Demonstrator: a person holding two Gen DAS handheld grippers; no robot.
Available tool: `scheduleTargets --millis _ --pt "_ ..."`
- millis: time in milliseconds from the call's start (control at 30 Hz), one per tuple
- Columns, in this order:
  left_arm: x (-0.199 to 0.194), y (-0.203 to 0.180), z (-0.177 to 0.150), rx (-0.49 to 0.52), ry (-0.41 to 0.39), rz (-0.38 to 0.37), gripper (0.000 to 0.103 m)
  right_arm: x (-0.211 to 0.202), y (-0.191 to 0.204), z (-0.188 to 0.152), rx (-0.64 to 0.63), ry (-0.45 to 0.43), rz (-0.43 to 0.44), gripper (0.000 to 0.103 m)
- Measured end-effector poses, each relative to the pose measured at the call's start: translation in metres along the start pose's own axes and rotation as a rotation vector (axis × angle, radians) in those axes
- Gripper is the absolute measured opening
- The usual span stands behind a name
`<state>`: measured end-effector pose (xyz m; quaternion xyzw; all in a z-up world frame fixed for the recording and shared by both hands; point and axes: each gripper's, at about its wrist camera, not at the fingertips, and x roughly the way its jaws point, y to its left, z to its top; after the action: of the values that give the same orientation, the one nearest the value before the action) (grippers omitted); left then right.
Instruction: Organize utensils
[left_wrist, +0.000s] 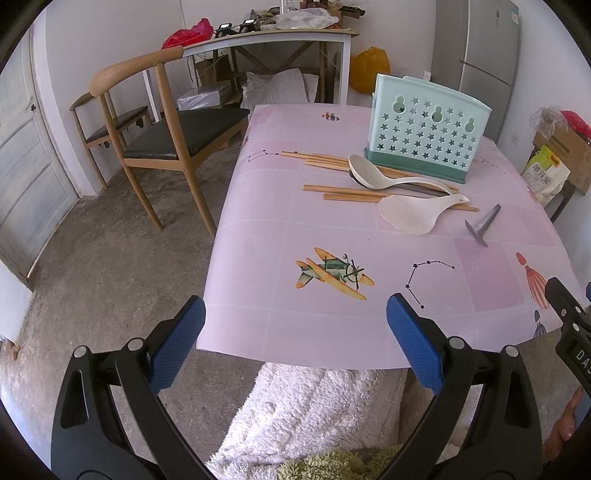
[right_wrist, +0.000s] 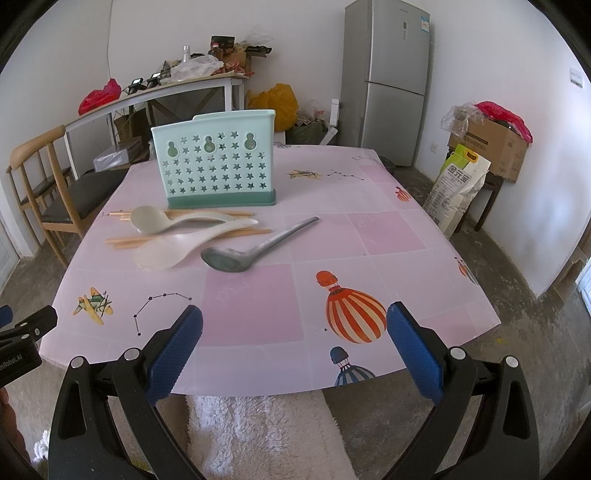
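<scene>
A mint-green utensil holder (left_wrist: 424, 127) (right_wrist: 218, 162) with star holes stands upright on the pink table (left_wrist: 332, 240) (right_wrist: 332, 240). In front of it lie several wooden chopsticks (left_wrist: 325, 158) (right_wrist: 122, 240), a beige soup ladle (left_wrist: 369, 171) (right_wrist: 151, 220), a white rice paddle (left_wrist: 410, 216) (right_wrist: 166, 253) and a metal spoon (left_wrist: 482, 221) (right_wrist: 251, 253). My left gripper (left_wrist: 295, 343) hangs open at the table's near left edge, nothing between its blue pads. My right gripper (right_wrist: 293, 345) is open too, over the near edge, well short of the utensils.
Wooden chairs (left_wrist: 155, 122) (right_wrist: 44, 199) stand left of the table. Behind are a cluttered side table (left_wrist: 280, 35) (right_wrist: 166, 88), a fridge (right_wrist: 388, 81), a cardboard box (right_wrist: 491, 144) and a rice sack (right_wrist: 458, 184). A fluffy white garment (left_wrist: 314, 413) (right_wrist: 266, 435) lies below both grippers.
</scene>
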<state>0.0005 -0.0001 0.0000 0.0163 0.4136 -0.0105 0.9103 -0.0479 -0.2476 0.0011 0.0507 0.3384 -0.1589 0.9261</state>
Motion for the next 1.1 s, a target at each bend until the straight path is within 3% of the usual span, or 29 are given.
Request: scheduleTargets --millis 933,1100 --pt "0.0004 0.0008 -0.0005 0.004 0.005 -0.003 0.095 0.0009 0.0003 0.0015 -0.005 0.0 -0.002 0.097" --pt "0.0034 0.0001 -0.0014 0.023 0.014 -0.032 0.095 -0.0064 0.0023 0.0018 -0.02 -0.01 -0.017 0.097"
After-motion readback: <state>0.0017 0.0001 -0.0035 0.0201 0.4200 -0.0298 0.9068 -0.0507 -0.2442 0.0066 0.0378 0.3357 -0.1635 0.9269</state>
